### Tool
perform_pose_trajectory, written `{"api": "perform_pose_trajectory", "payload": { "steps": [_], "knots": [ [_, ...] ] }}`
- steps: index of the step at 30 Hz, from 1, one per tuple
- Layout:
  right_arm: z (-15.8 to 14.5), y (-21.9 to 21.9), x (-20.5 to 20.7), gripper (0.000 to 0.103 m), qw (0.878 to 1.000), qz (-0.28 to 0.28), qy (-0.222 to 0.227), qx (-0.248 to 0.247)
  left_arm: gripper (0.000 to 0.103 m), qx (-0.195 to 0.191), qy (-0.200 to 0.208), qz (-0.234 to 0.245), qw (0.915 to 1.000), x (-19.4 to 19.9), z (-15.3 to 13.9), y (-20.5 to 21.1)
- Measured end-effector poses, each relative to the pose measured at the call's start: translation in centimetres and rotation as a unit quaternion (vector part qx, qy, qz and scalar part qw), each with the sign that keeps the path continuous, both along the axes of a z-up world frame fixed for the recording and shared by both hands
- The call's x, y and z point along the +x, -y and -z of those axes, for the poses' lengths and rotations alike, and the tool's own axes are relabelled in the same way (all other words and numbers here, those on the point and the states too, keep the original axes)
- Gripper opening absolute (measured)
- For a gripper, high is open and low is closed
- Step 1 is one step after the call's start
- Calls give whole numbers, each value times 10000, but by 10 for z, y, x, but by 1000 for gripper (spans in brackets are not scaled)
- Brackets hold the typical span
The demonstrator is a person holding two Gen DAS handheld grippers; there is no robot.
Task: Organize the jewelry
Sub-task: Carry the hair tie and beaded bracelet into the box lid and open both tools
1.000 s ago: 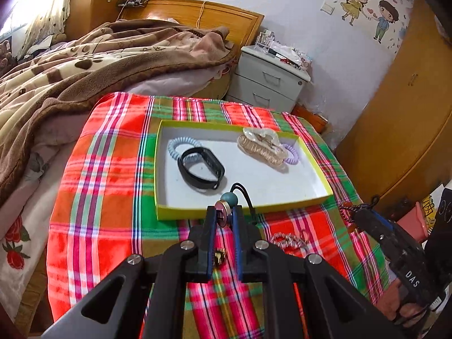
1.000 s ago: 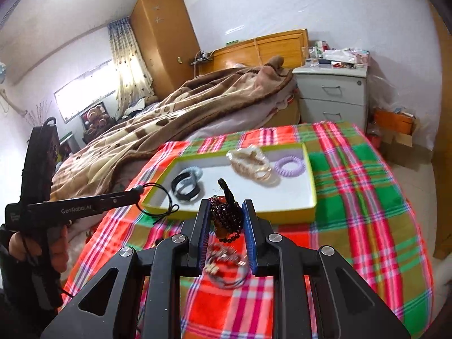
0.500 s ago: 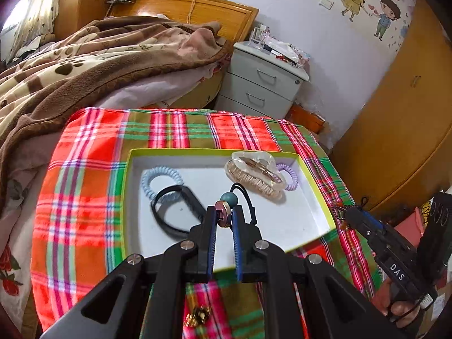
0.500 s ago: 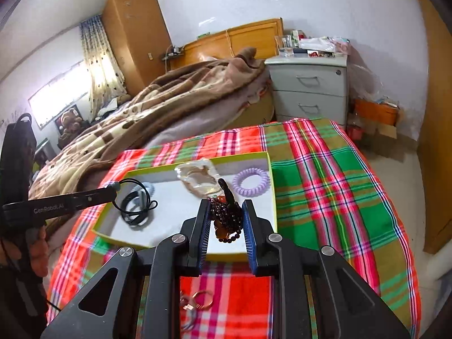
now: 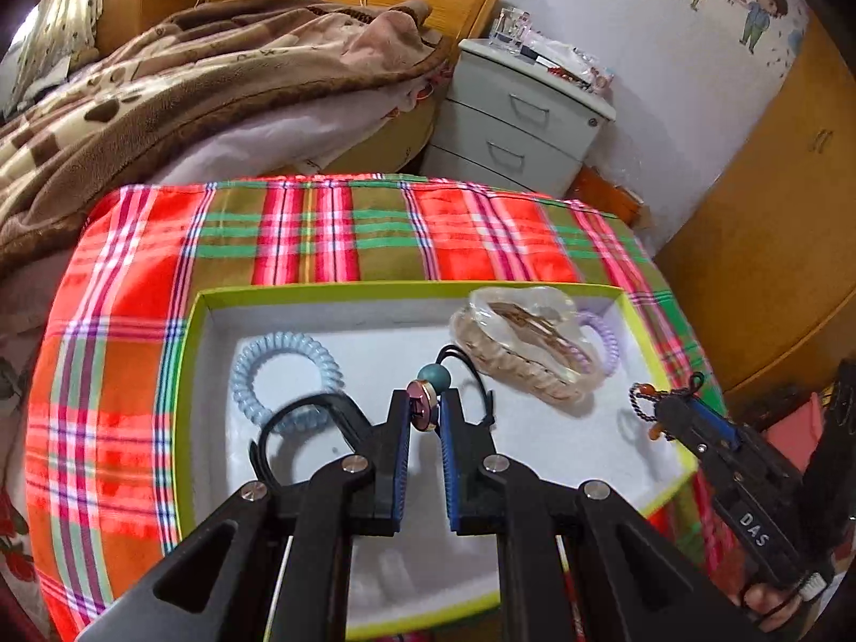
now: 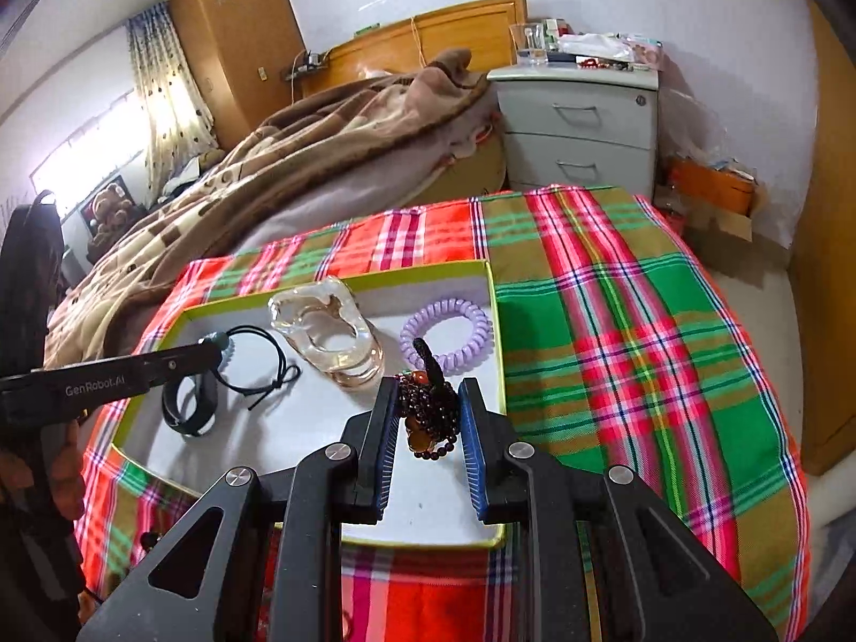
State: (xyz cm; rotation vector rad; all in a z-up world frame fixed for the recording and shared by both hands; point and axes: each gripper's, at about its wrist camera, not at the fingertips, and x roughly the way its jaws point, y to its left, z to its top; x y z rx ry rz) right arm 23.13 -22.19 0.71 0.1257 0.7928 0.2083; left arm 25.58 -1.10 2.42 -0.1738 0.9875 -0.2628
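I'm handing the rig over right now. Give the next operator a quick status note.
Left gripper: shut on the black cord bracelet, above the tray.
Right gripper: shut on the dark beaded bracelet, also over the tray.
In the tray: blue coil hair tie, black band, clear hair claw, purple coil hair tie.
Left: release both bracelets.

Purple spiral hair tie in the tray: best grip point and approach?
Take the purple spiral hair tie from above, pinching its coil on the near side. It lies flat in the tray's far right corner; the clear plastic hair claw crowds its left and the tray wall its right, so the near arc looks freest.
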Motion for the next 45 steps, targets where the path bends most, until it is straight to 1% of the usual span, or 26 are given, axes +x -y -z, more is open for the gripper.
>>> {"api": "perform_pose_trajectory", "payload": {
  "steps": [3, 9, 12, 19, 29, 36, 38, 40, 42, 44, 45],
  "knots": [
    [4, -4, 3, 23, 9999, -7, -15, -172, 12, -8, -103, 3, 9999, 7, 6, 1],
    [9, -8, 8, 23, 9994, -1, -75, -328, 12, 30, -226, 7, 9997, 14, 15, 2],
    [11, -10, 9, 23, 9991, -11, -106, -414, 12, 115, -177, -12, 9998, 14, 15, 3],
    [12, -15, 12, 24, 9982, -57, -78, -600, 12, 105, -191, 1, 9998, 16, 16, 5],
    [13, -16, 12, 25, 9981, -92, -64, -600, 14, 242, -180, 63, 9995, 19, 17, 11],
    [13, -18, 12, 28, 9978, -112, -60, -649, 19, 237, -180, 65, 9995, 18, 15, 11],
    [12, -18, 11, 29, 9978, -84, -24, -664, 25, 212, -168, 71, 9996, 18, 14, 11],
    [10, -19, 10, 31, 9978, -73, 19, -658, 27, 240, -162, 75, 9996, 17, 14, 11],
    [8, -18, 9, 37, 9980, -60, 52, -630, 29, 239, -156, 70, 9996, 16, 12, 11],
    [7, -18, 8, 38, 9980, -47, 74, -625, 34, 217, -123, 81, 9997, 13, 10, 11],
    [6, -18, 8, 38, 9980, -32, 87, -633, 35, 223, -107, 83, 9997, 12, 9, 11]
  ]
}}
